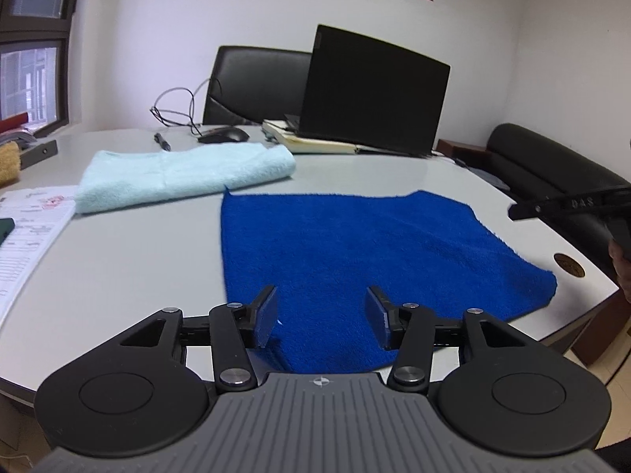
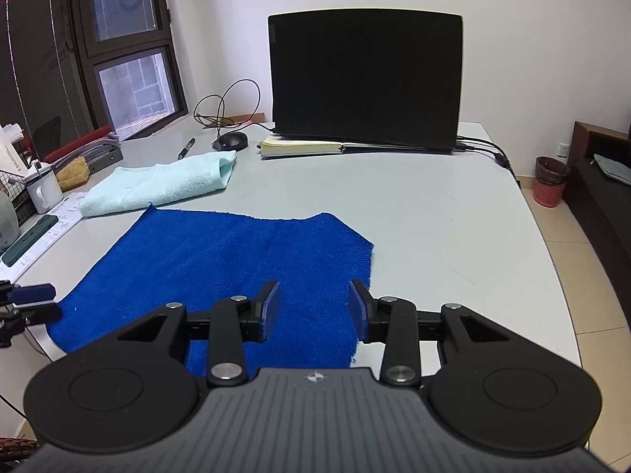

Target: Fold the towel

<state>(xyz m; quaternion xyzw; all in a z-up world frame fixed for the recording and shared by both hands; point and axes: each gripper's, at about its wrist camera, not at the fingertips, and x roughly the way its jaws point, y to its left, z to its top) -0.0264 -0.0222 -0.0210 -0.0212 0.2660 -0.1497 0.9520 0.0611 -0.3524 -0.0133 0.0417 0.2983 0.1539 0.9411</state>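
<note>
A dark blue towel (image 1: 355, 252) lies spread flat on the grey table (image 1: 118, 260), its near edge at the table's front edge. My left gripper (image 1: 321, 315) is open and empty, just above the towel's near edge toward its left side. In the right wrist view the same towel (image 2: 221, 260) lies flat, and my right gripper (image 2: 313, 309) is open and empty above its near right part. The left gripper shows at the left edge of the right wrist view (image 2: 31, 303). The right gripper's fingers (image 1: 568, 205) show at the right edge of the left wrist view.
A folded light blue towel (image 1: 181, 177) lies behind the blue one. A black laptop (image 1: 374, 90) stands on a notebook (image 2: 303, 146) at the back, with a mouse (image 1: 224, 134), pen (image 1: 162, 142) and cable. Papers (image 1: 27, 228), a phone (image 2: 27, 240) and a mug (image 2: 43, 187) sit left.
</note>
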